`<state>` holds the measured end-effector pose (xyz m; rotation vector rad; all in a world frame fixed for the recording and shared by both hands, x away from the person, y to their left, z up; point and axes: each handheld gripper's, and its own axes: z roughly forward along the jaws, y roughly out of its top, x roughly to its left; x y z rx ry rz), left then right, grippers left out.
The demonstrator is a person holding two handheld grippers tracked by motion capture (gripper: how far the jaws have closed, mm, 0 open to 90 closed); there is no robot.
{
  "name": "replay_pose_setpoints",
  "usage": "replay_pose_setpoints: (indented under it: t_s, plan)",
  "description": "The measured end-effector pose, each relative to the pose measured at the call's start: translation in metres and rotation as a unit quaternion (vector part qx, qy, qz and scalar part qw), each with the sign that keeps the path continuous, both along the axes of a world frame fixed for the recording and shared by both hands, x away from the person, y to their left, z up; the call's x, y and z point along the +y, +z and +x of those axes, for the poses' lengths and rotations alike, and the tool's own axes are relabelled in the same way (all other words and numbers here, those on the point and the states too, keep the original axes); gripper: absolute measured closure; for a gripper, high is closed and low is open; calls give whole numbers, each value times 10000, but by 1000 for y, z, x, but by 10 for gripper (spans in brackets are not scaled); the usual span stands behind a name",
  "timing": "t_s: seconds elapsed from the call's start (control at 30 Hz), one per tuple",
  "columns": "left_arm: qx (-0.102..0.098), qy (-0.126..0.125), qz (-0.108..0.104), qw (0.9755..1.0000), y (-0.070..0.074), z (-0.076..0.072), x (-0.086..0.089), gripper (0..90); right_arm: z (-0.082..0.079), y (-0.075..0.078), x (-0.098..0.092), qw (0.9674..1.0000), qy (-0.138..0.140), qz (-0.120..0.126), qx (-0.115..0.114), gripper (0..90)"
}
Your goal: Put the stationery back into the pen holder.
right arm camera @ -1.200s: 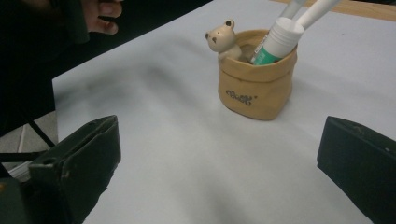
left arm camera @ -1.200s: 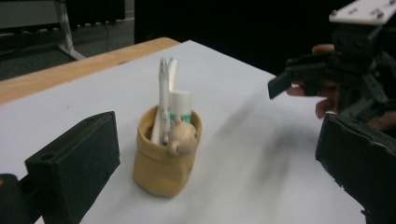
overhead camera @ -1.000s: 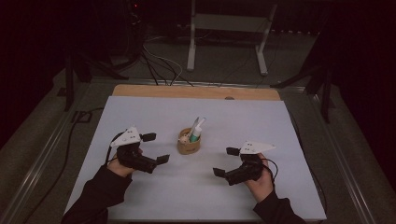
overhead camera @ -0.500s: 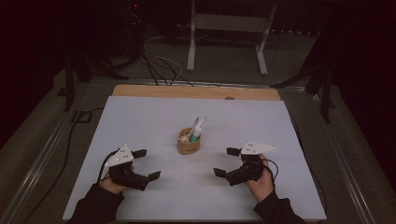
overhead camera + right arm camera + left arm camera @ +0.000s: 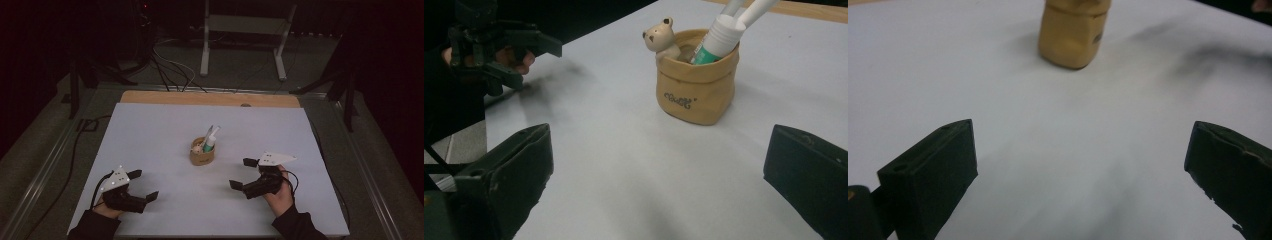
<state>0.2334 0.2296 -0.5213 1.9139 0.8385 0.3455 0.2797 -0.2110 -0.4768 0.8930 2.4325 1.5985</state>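
Note:
A tan pouch-shaped holder [image 5: 202, 155] stands at the middle of the white table [image 5: 165, 130]. A small bear figure [image 5: 659, 37] peeks over its rim, and a white and green tube [image 5: 718, 40] leans inside it. My left gripper [image 5: 144, 185] is open near the front left edge, its jaws wide apart, and the holder [image 5: 1074, 32] is well ahead of it. My right gripper [image 5: 241, 173] is open at the front right, pointing at the holder [image 5: 696, 85]. The right gripper view also shows the left gripper [image 5: 531, 62] far off. Nothing is held between either pair of jaws.
A wooden strip [image 5: 210, 98] runs along the table's far edge. Beyond it stand a white metal frame [image 5: 242, 45] and dark stand legs on the floor. Cables [image 5: 165, 65] lie on the floor at the back left, and another cable [image 5: 75, 150] runs beside the left edge.
My left gripper has drawn back toward the table's near edge and to the left, away from the holder. The right gripper has barely moved. Both stay open.

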Motion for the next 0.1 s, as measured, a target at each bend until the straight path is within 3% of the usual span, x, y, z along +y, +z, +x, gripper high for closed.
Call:
replay_pose_setpoints:
  t_s: [0.1]
  plan:
    - [-7,87,-24,10000,0,-1,3,14,0,0,0,10000,4,-16,-28,0]
